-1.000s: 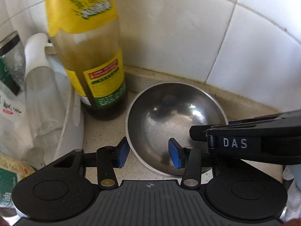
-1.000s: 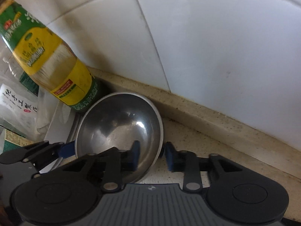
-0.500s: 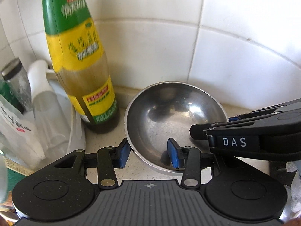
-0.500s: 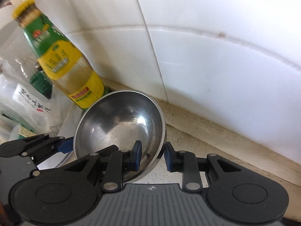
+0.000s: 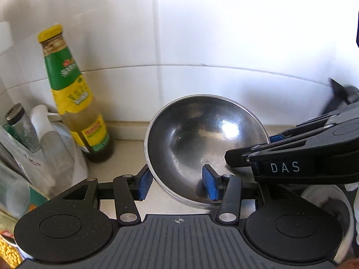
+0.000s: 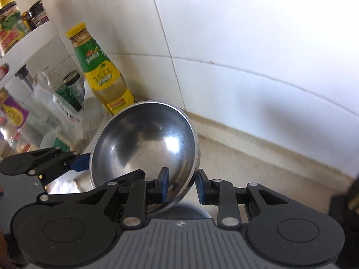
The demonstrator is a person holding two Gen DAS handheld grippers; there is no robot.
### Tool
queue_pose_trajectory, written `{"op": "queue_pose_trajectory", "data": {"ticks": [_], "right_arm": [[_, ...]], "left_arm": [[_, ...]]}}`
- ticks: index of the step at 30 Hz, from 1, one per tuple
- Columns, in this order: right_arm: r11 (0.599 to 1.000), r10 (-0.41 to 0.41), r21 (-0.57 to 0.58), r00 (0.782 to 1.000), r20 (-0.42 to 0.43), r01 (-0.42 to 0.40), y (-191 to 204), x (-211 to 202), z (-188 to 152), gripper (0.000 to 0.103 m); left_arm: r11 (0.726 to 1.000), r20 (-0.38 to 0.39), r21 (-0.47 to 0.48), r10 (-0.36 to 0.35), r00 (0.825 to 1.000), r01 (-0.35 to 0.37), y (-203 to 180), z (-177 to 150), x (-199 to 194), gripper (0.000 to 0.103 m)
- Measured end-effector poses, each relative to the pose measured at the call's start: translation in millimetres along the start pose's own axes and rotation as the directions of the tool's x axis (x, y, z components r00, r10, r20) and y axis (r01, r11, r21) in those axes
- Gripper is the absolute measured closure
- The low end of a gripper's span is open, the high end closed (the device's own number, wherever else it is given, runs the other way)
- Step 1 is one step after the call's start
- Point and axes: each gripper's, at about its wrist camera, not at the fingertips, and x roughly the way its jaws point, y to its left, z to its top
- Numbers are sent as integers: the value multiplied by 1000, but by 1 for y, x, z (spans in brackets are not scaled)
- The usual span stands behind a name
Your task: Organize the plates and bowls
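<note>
A steel bowl (image 5: 202, 139) (image 6: 143, 139) hangs tilted above the counter, gripped from two sides. My left gripper (image 5: 177, 183) is shut on its near-left rim, one blue pad outside the wall and the other inside. My right gripper (image 6: 181, 186) is shut on the opposite rim, with the thin wall between its pads. In the left wrist view the right gripper (image 5: 251, 154) reaches in from the right. The right wrist view shows the left gripper (image 6: 74, 159) against the bowl's left side.
A tall sauce bottle (image 5: 76, 103) (image 6: 101, 76) with a yellow cap stands in the corner by the white tiled wall. Glass bottles and plastic bags (image 5: 33, 148) crowd the left. A shelf with jars (image 6: 13, 33) is at upper left. Beige counter (image 6: 258, 168) runs along the wall.
Both grippers have risen together with the bowl, lifting it off the counter. The bowl keeps its place between the pads while the bottle and wall drop lower in view.
</note>
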Motion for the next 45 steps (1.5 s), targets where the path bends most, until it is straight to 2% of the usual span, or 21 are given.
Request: {"op": "queue_pose_trajectory", "data": {"ticks": [6, 17, 20, 25, 30, 34, 41, 45], "right_arm": [[999, -10, 33, 999, -36, 11, -10, -19, -32, 74], [999, -27, 43, 996, -83, 31, -19, -20, -66, 72], [999, -13, 49, 998, -64, 16, -22, -25, -72, 67], [998, -36, 41, 999, -28, 37, -24, -36, -76, 56], [998, -41, 52, 999, -10, 42, -30, -36, -76, 55], [996, -80, 42, 996, -28, 81, -32, -27, -80, 55], [997, -45, 60, 997, -59, 48, -33, -7, -90, 55], [998, -25, 64, 998, -62, 29, -32, 10, -93, 49]], "left_arm": [[998, -25, 55, -31, 999, 33, -25, -21, -14, 45], [993, -73, 84, -74, 995, 81, -34, -48, -10, 45], [992, -41, 118, -33, 999, 38, -33, -54, -14, 40], [989, 9, 143, -26, 1000, 25, -26, -61, -27, 31], [982, 57, 188, -24, 998, 13, -30, -67, -40, 25], [979, 61, 205, -24, 998, 11, -33, -70, -46, 25], [974, 67, 225, -15, 998, 0, -36, -75, -51, 25], [971, 64, 237, -5, 998, -10, -34, -77, -48, 25]]}}
